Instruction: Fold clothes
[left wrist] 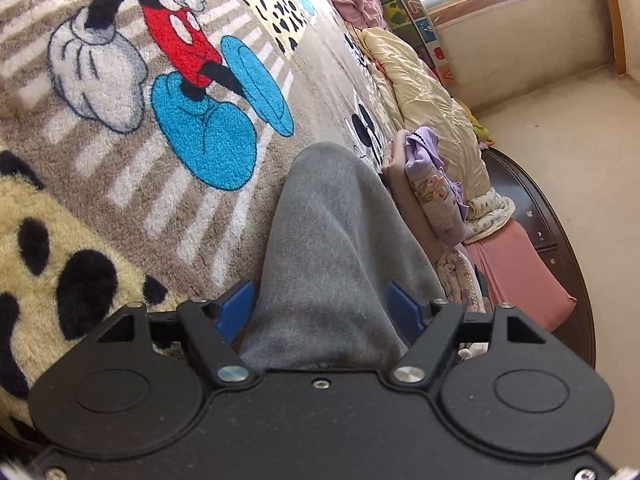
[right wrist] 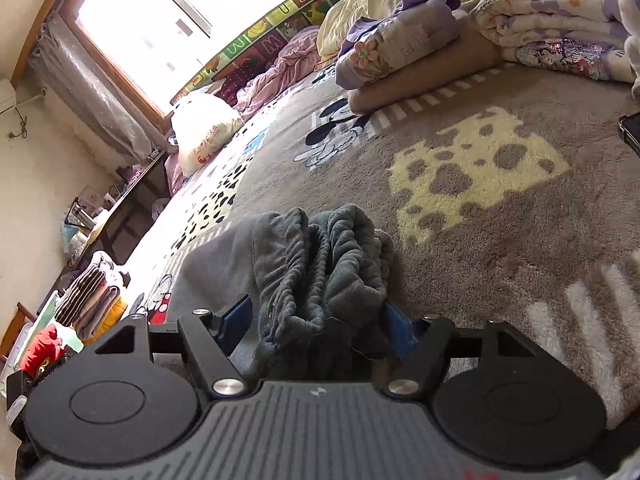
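Note:
A grey fleece garment (left wrist: 332, 220) lies on the cartoon-mouse blanket (left wrist: 120, 184) that covers the bed. In the left wrist view its smooth end runs back between the blue fingers (left wrist: 236, 312) of my left gripper (left wrist: 320, 300). The jaws stand wide, and the cloth fills the gap without being pinched. In the right wrist view the garment's gathered elastic end (right wrist: 320, 248) is bunched between the fingers of my right gripper (right wrist: 316, 312). Those jaws are also wide. The cloth rests against the right finger (right wrist: 400, 332) and stands clear of the left one.
A folded stack topped by a lilac garment (right wrist: 400, 40) sits farther up the bed, with quilts (right wrist: 552, 20) beside it. A dark phone (right wrist: 630, 130) lies at the right edge and a white bag (right wrist: 204, 128) near the window. The bed's edge and the floor (left wrist: 580, 160) are to the right.

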Motion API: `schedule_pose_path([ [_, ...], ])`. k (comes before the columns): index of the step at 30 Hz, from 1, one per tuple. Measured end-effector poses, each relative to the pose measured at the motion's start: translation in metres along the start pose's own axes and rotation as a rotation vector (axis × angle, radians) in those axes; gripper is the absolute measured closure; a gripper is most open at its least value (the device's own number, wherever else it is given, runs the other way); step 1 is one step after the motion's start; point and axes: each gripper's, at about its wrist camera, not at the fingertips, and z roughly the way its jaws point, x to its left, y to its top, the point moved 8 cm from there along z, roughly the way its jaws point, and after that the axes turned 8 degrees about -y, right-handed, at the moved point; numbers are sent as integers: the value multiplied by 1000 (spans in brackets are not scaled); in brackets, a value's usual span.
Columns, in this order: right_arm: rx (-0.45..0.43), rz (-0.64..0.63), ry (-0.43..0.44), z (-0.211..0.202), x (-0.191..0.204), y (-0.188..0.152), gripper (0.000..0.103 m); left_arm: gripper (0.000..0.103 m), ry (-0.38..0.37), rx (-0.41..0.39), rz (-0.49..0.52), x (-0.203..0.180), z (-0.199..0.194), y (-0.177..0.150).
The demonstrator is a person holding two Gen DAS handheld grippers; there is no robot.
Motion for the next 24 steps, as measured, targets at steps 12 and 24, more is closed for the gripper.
schedule_pose_path([
  [12,2,28,49,40,-7,-9,26,50,108,61,249,7,38,-14],
  [24,-98,138,211,-11,13,14,42,65,-52,82,270,-83,37,6],
])
